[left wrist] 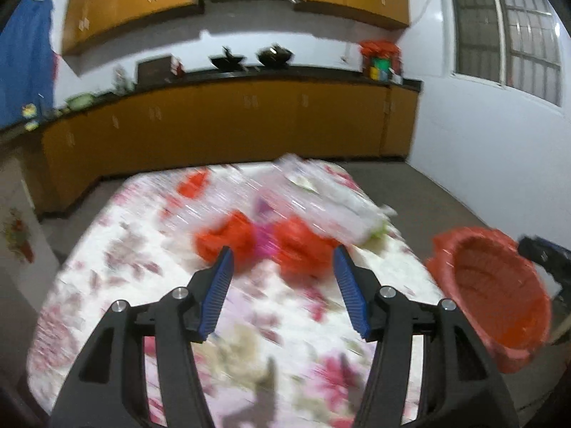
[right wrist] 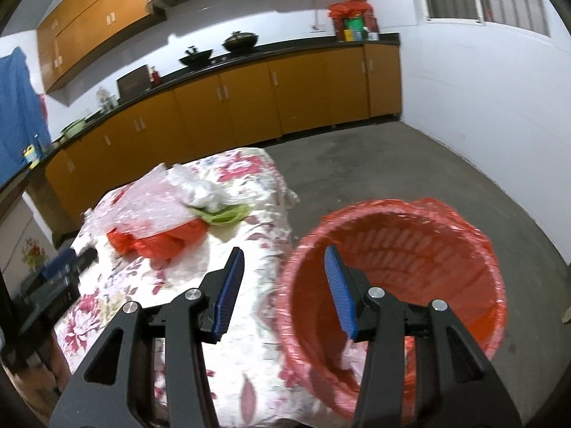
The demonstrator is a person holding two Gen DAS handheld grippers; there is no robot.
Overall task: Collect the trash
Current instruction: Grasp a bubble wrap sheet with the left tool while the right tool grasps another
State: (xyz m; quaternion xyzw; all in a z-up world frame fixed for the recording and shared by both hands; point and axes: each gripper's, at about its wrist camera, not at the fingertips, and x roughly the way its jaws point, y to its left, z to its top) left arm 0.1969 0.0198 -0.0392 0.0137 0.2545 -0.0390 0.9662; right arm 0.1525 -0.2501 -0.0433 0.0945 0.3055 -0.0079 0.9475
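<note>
Trash lies in a heap on the flowered tablecloth [left wrist: 107,285]: two crumpled red plastic bags [left wrist: 228,239] [right wrist: 157,239], clear wrapping [left wrist: 321,196] [right wrist: 142,199], white crumpled paper [right wrist: 203,192] and a green scrap [right wrist: 225,215]. My left gripper [left wrist: 282,249] hovers just short of the red bags, open with nothing between its fingers. A red trash basket [right wrist: 410,249] [left wrist: 499,292] lined with a red bag hangs tilted at the table's right edge. My right gripper [right wrist: 283,248] straddles its near rim, with one finger inside the basket and one outside. Pale trash lies at the basket's bottom.
Orange cabinets under a black counter [right wrist: 249,57] run along the far wall, with two dark woks [right wrist: 239,41] on top. A white wall with a window [left wrist: 506,35] stands on the right. Grey concrete floor [right wrist: 392,164] lies between the table and that wall.
</note>
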